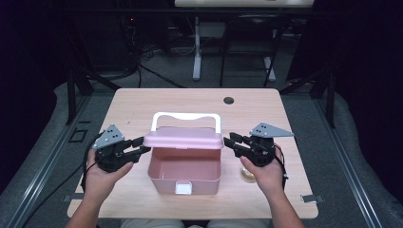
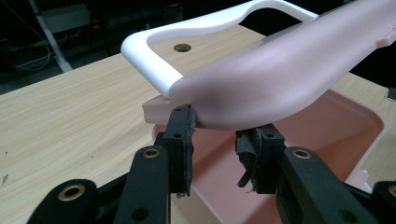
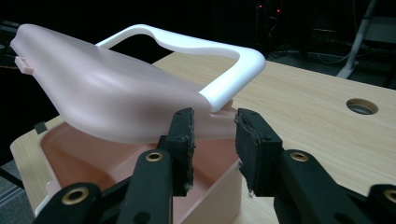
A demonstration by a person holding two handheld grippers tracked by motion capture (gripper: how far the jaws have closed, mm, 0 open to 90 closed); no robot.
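A pink plastic box [image 1: 164, 184] stands open at the table's middle, and its pink lid [image 1: 183, 139] is tilted up over the back half. A white handle [image 1: 185, 116] sticks up behind the lid. My left gripper [image 1: 142, 146] is at the lid's left end. In the left gripper view its pads [image 2: 183, 123] sit against the lid [image 2: 280, 79] from both sides. My right gripper [image 1: 229, 142] is at the lid's right end. There the lid's corner [image 3: 212, 123] lies between the pads, with a gap at the right pad [image 3: 250, 140].
The box has a white latch [image 1: 183, 188] on its front wall. A small round yellowish thing [image 1: 247, 175] lies on the wooden table [image 1: 142, 102] under the right hand. A cable hole [image 1: 228, 100] is at the back. Dark floor and desk legs lie beyond.
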